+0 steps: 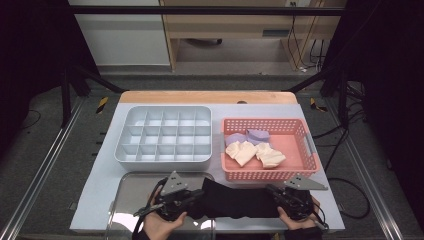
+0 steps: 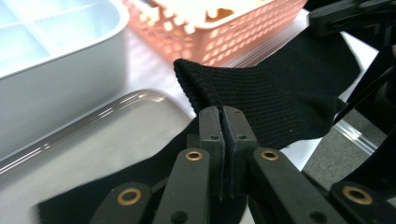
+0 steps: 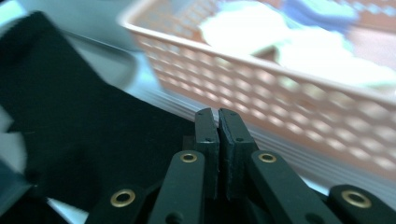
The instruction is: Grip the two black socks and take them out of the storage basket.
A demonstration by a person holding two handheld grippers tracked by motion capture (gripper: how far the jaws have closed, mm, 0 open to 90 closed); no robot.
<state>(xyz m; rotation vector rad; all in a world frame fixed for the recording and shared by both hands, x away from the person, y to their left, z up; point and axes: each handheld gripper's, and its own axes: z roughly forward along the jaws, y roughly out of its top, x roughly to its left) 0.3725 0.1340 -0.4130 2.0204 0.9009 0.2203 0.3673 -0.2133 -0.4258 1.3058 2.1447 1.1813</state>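
A black sock (image 1: 235,200) stretches lengthwise between both claws, low over the surface's near edge. The left claw (image 1: 196,194) pinches one end, the right claw (image 1: 272,190) the other, jaws clamped tight.

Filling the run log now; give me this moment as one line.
left gripper: shut on black sock | right gripper: shut on black sock | sock stretched between them, before pink basket
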